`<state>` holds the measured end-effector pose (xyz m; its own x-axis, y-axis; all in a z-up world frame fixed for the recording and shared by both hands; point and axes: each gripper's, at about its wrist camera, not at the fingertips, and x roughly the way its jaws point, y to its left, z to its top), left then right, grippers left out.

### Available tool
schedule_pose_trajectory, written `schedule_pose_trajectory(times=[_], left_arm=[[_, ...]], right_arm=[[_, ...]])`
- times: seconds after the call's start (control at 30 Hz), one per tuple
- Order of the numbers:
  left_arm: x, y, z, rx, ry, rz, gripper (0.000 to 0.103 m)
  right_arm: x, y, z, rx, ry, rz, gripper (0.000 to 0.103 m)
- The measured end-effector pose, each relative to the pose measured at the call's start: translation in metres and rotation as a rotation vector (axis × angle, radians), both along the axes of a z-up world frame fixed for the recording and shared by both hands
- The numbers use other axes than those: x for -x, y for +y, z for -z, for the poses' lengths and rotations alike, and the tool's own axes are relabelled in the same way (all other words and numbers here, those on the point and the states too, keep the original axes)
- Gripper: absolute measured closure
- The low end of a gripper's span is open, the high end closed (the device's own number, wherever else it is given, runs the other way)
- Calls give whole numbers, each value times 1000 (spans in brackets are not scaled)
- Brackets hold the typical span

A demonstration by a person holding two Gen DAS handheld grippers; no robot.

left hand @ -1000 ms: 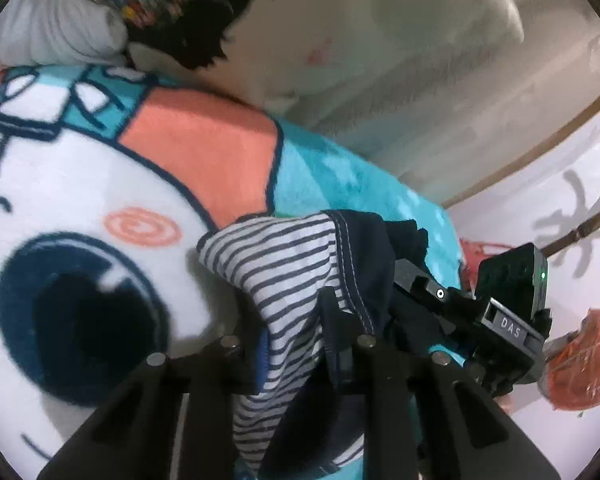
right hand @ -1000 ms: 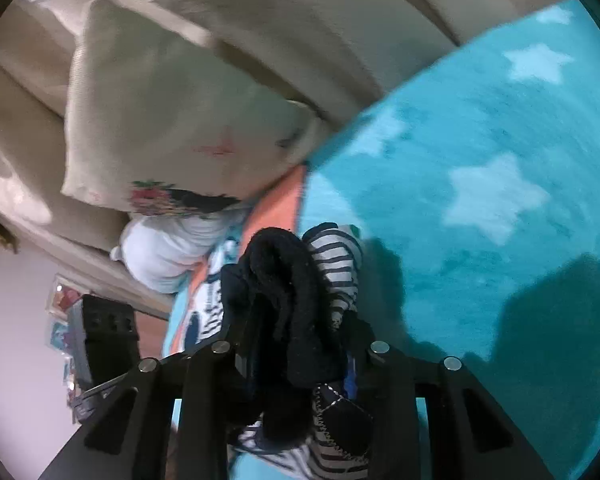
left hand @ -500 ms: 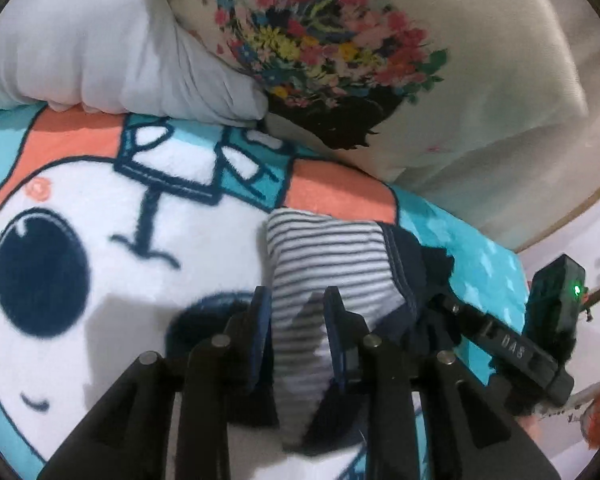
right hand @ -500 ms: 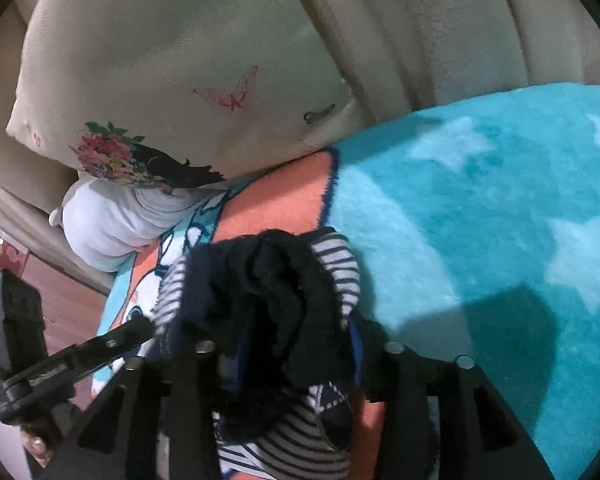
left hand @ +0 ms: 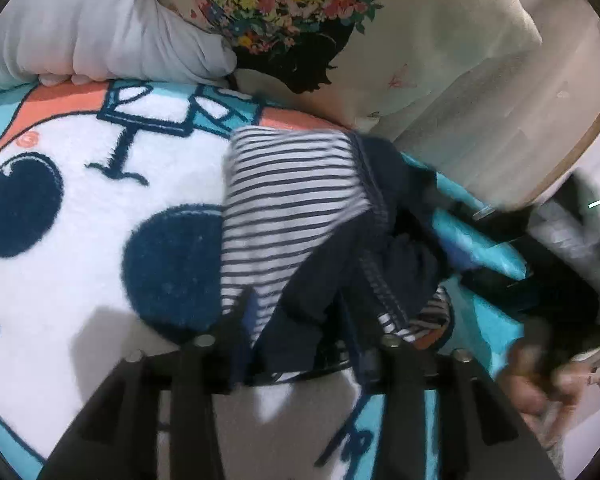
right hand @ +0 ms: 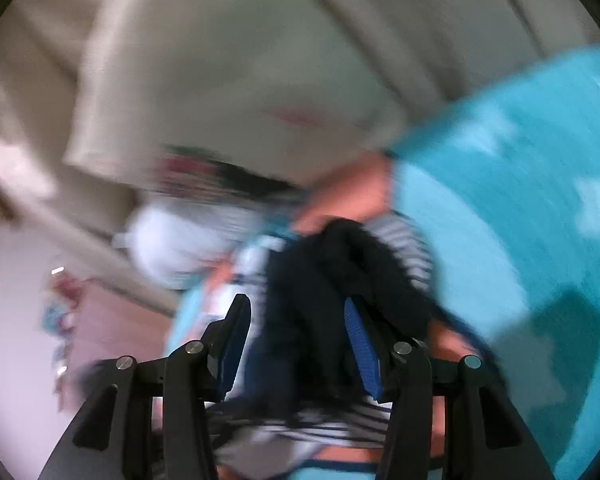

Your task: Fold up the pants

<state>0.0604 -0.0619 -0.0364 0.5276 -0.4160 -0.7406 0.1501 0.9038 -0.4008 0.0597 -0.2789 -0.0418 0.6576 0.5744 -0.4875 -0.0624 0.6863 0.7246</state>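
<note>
The pants [left hand: 288,200] are navy with a white-and-navy striped lining, bunched on a cartoon-print blanket [left hand: 80,208]. My left gripper [left hand: 296,316] has its jaws spread, and the cloth lies loosely between the fingers. In the blurred right wrist view, my right gripper [right hand: 296,320] has its jaws wide apart, with the dark pants [right hand: 332,272] lying between the blue pads [right hand: 362,344]. The right gripper also shows, blurred, at the right edge of the left wrist view [left hand: 532,264].
A white pillow [left hand: 80,28] and a cream pillow with a flower print [left hand: 360,28] lie at the head of the bed. A padded headboard [right hand: 340,40] rises behind them. The blanket's teal starred part [right hand: 520,200] spreads to the right.
Both grippers have opened from their hold on the pants. The right gripper is moving fast, so its view is blurred. The pants have dropped lower onto the blanket.
</note>
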Motion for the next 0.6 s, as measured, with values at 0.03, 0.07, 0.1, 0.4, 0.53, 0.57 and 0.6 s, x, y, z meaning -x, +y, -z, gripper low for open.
schedule_pose_trajectory(times=[0.03, 0.07, 0.1, 0.4, 0.53, 0.57, 0.6], left_arm=[[2, 3, -2, 6, -2, -8, 48], [5, 5, -6, 3, -10, -19, 46], [9, 8, -9, -5, -25, -27, 42], [34, 13, -32, -109, -151, -117, 25], [47, 14, -38, -142, -174, -146, 20], [50, 14, -39, -157, -181, -155, 19], [52, 13, -39, -167, -184, -160, 19]], right_arm=[[0, -4, 8, -14, 14, 18, 52], [4, -7, 11, -46, -1, 31, 52], [8, -9, 10, -52, -8, 50, 52], [59, -1, -14, 169, -105, 171, 46], [70, 7, -13, 243, -119, 155, 45], [73, 10, -13, 259, -121, 150, 45], [75, 15, -13, 277, -123, 147, 45]])
